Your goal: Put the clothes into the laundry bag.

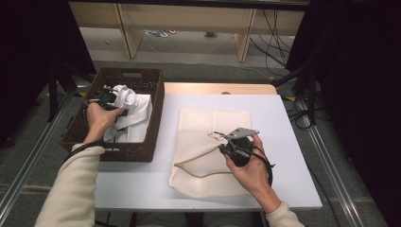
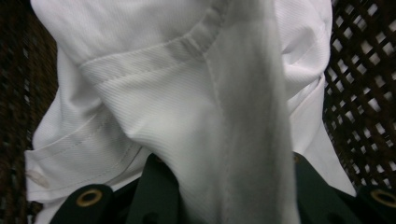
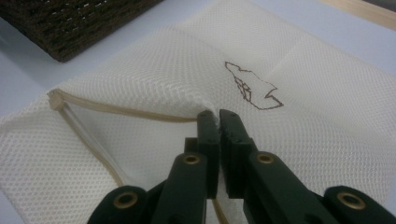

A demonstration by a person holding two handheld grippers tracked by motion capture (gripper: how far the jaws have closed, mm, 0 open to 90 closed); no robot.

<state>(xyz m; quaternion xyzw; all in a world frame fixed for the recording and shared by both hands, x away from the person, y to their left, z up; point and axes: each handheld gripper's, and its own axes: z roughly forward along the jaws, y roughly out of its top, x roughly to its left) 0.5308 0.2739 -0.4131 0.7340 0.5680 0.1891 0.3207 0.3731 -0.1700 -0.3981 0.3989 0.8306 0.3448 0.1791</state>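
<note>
On white table [image 1: 142, 184]: lift shirt [image 1: 135, 106], clamped in left gripper [image 1: 113, 101], clear of basket [image 1: 153, 118] before swinging toward mesh bag [image 1: 208, 137], keeping bag rim [image 3: 140, 112] pinched up by closed right gripper [image 3: 218, 116].

Crumpled white shirt [image 1: 128, 105] in brown basket [image 1: 152, 124]; cream mesh bag [image 1: 208, 127] flat on table.

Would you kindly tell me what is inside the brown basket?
The brown basket holds a crumpled white garment, gripped by the left hand-held gripper. Whatever lies beneath the cloth is covered.
</note>
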